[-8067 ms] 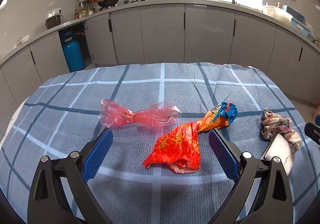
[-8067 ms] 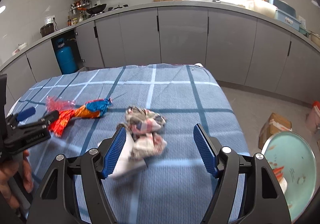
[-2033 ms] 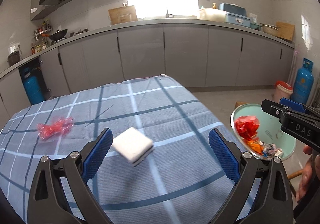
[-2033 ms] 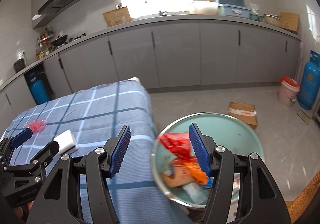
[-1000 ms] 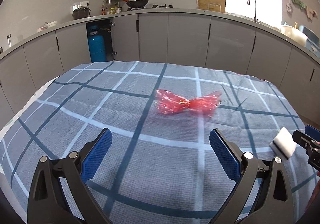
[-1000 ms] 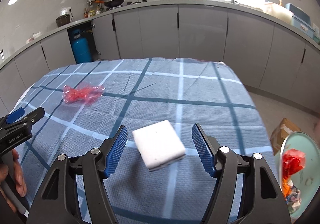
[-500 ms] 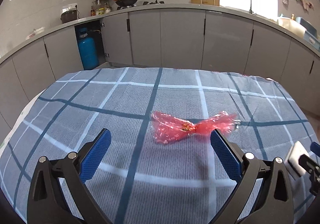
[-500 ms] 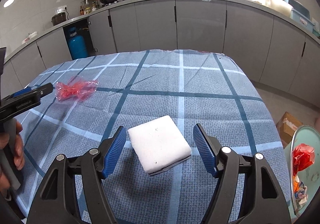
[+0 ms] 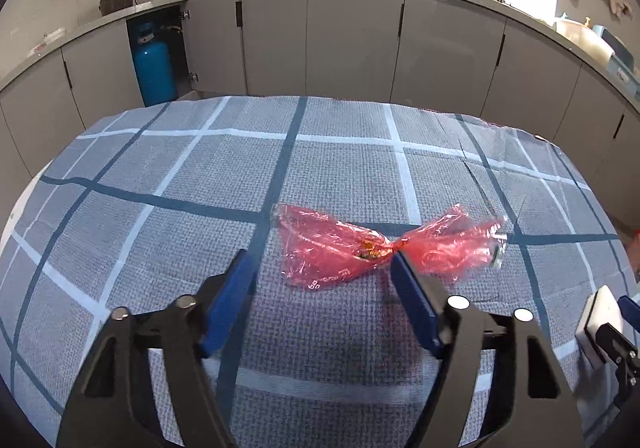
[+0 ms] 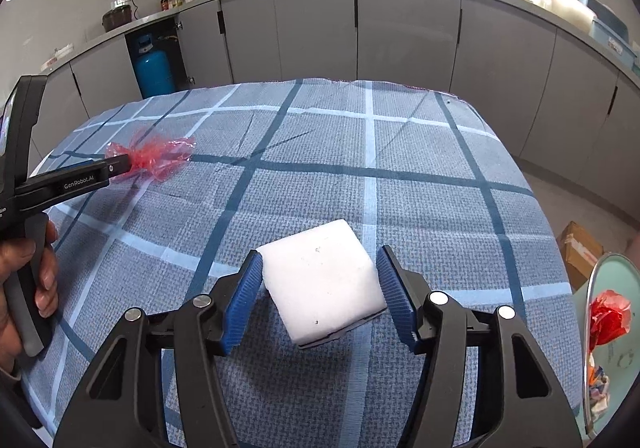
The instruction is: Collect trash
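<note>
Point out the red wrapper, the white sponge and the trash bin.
red wrapper (image 9: 390, 248), left wrist view, on its twisted middle.
white sponge (image 10: 322, 280), right wrist view, on its top face.
trash bin (image 10: 612, 272), right wrist view, on the bare inner wall near the rim.

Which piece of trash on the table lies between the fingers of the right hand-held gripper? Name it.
The white foam block, sitting between the right hand-held gripper fingers. The pink cellophane wrapper lies farther left, at the left hand-held gripper.
</note>
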`<state>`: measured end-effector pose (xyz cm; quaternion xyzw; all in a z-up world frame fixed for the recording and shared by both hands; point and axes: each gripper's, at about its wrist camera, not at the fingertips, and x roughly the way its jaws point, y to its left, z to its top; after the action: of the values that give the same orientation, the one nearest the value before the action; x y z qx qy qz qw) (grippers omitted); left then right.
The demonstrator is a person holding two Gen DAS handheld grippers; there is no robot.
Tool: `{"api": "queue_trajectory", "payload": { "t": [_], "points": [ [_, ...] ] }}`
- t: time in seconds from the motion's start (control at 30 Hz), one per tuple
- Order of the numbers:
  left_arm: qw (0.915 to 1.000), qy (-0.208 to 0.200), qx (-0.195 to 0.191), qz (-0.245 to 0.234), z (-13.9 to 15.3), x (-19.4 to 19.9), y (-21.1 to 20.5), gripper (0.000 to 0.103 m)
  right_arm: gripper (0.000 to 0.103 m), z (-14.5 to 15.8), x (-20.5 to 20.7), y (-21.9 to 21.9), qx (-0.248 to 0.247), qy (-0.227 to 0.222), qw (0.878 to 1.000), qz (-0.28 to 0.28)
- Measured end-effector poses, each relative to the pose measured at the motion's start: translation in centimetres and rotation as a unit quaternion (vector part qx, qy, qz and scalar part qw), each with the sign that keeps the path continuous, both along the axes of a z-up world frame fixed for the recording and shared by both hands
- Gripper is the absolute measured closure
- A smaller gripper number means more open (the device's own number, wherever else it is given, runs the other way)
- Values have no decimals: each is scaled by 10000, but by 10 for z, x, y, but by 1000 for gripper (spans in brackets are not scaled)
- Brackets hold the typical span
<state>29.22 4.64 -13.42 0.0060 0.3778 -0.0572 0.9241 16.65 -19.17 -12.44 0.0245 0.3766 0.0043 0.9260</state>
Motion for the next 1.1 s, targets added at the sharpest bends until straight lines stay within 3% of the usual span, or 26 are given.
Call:
{"api": "queue_trajectory", "payload": {
  "t": [0.2, 0.33, 0.7, 0.73, 0.77, 0.8, 0.87, 0.93, 1.1],
  "points": [
    [9995, 85, -91, -275, -2, 0, -5, 82, 46, -1, 0, 0, 16, 49, 10000, 4],
    [9993, 34, -75, -374, -1, -3, -8, 100, 48, -1, 0, 1, -12, 44, 10000, 9],
    [9975, -457, 89, -525, 11, -19, -16, 102, 50, 2, -3, 2, -53, -71, 10000, 6],
    [9975, -488, 111, -491, 12, -20, -16, 100, 50, 2, -3, 3, -72, -61, 10000, 13],
    [9977, -520, 133, -411, 13, -20, -15, 90, 50, 2, -2, 3, -84, -59, 9999, 24],
    [9978, -522, 107, -382, 13, -20, -13, 54, 50, 2, -2, 4, -105, -63, 9999, 42],
    [9981, -580, 35, -196, 15, -20, -8, 12, 50, 2, -2, 5, -135, -70, 9999, 56],
    [9977, -594, -105, -320, 16, -18, -8, 12, 50, 2, -2, 6, -154, -77, 9998, 74],
    [9970, -309, 205, -675, 9, 2, -27, 13, 50, 2, -3, 6, -154, -79, 9998, 76]
  ]
}}
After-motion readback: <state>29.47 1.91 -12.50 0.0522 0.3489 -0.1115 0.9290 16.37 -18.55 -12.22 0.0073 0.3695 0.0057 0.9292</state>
